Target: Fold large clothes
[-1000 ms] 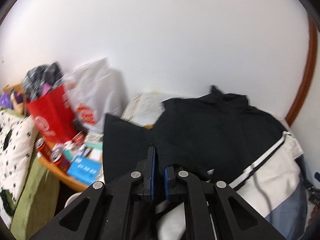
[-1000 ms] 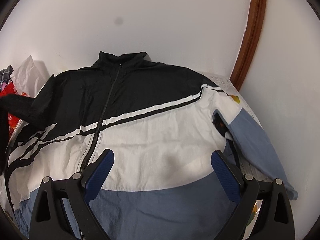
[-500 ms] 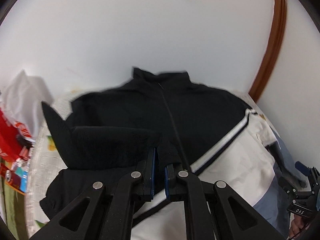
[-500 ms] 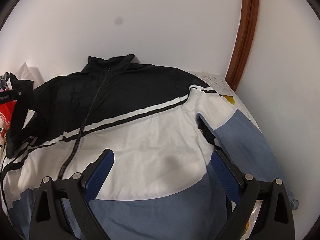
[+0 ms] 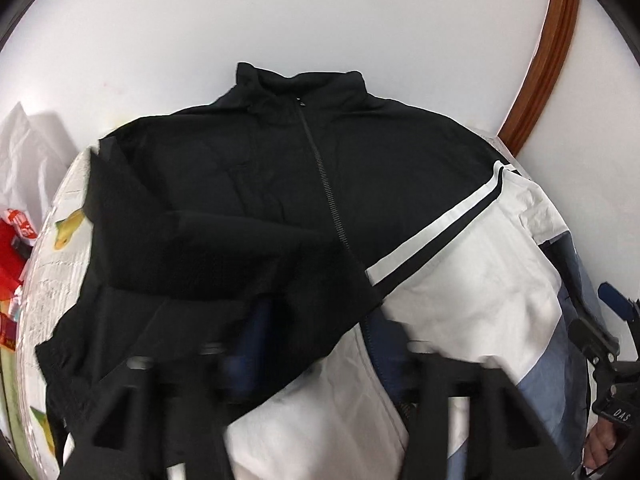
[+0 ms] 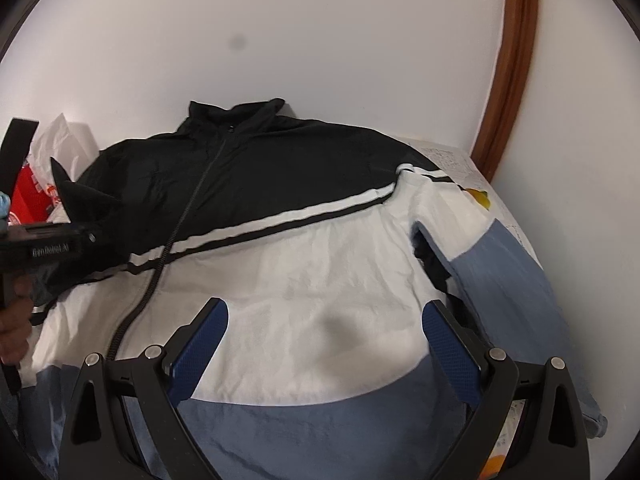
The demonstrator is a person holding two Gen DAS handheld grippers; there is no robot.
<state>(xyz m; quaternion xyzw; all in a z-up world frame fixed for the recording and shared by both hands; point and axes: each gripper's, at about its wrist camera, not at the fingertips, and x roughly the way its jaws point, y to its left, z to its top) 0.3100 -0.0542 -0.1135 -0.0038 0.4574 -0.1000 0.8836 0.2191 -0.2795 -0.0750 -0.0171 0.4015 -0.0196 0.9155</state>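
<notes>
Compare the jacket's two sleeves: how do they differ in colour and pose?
The black sleeve lies folded across the jacket's chest; the blue-and-white sleeve still stretches out to the side. The black sleeve is one colour; the other sleeve is white above and blue below. Both rest on the table.

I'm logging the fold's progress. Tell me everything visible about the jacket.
The jacket lies front up, zipped, collar toward the wall. Thin crinkled fabric: black top, white middle with stripes, blue hem. Its black sleeve is folded across the chest; the blue sleeve lies out to the side. The left gripper is opening over it.
</notes>
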